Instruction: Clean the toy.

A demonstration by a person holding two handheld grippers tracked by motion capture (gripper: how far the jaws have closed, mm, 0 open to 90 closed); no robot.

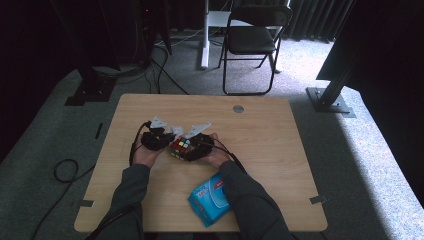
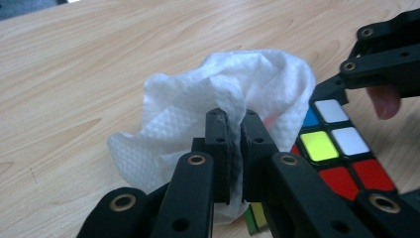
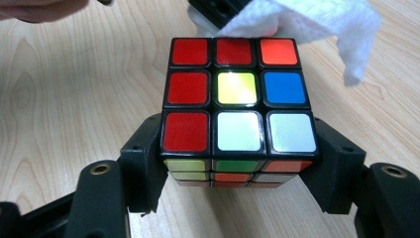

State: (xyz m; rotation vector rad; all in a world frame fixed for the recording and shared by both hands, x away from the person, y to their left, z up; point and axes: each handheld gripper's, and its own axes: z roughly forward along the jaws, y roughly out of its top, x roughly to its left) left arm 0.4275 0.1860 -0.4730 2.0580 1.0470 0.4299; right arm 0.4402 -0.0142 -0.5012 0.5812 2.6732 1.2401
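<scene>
Wiping down a Rubik's cube

Left gripper is pinched tight on a crumpled white wet wipe, bunched just ahead of its jaws. Right of it, the Rubik's cube sits clamped between the right gripper jaws. Looks mid-wipe; next I'd drag the wipe across the top face while the right holds steady.

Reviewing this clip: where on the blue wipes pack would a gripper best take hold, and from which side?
The wipes pack lies flat and soft near the table's front edge. Probably best pinched from above, across its narrower width, on a free corner or edge; its flat pose offers no side face to grasp.
</scene>
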